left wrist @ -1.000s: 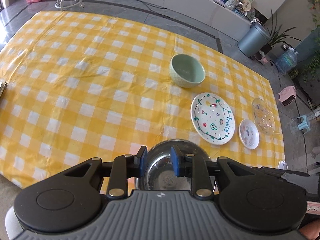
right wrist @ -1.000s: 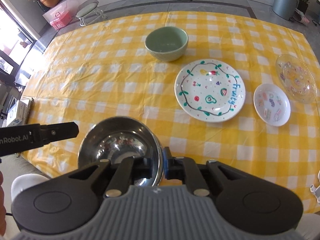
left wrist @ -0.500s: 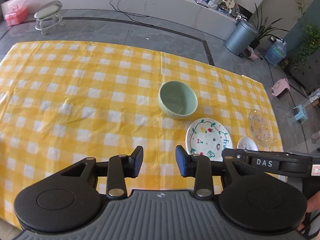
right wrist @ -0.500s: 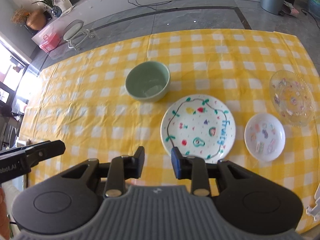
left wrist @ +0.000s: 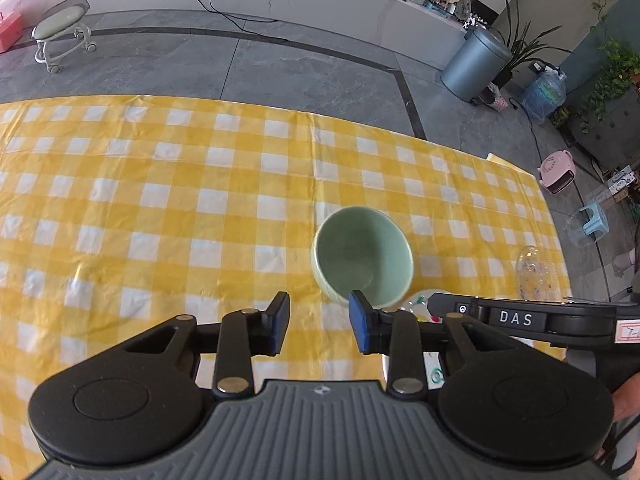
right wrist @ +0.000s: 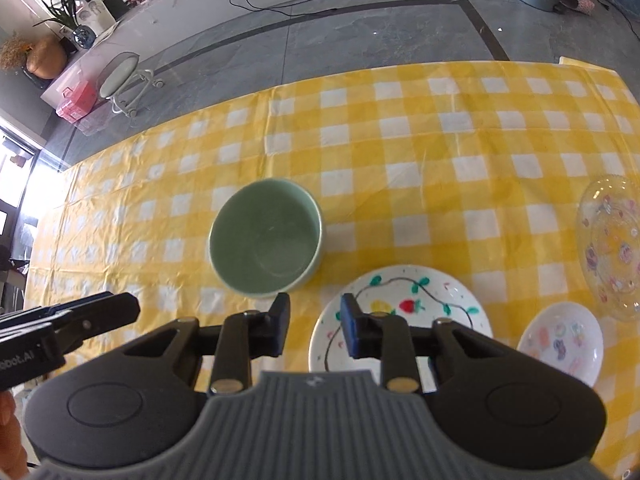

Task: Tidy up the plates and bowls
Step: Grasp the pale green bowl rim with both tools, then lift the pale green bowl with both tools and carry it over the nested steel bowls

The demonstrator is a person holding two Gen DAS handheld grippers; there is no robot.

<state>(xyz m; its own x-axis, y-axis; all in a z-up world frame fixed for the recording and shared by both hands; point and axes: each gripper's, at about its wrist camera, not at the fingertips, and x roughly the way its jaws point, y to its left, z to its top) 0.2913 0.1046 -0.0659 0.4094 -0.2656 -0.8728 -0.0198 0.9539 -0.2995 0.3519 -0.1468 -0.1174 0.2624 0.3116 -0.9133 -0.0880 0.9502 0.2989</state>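
Right gripper (right wrist: 311,322) over checked desk (right wrist: 400,152), fingers (right wrist: 280,320) apart, nothing between them. Green bowl (right wrist: 266,242) upright at 11 o'clock of fingertips. Fruit-painted plate (right wrist: 404,312) at 3 o'clock, partly hidden. Small white dish (right wrist: 560,342) beside it; clear glass plate (right wrist: 610,244) toward 2 o'clock. Left gripper's tip (right wrist: 80,322) at 9 o'clock.

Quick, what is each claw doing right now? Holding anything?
Left claw: open, holding nothing.
Right claw: open, holding nothing.

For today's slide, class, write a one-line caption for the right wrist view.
Open right gripper hovers between green bowl and fruit-painted plate on a yellow checked tablecloth.
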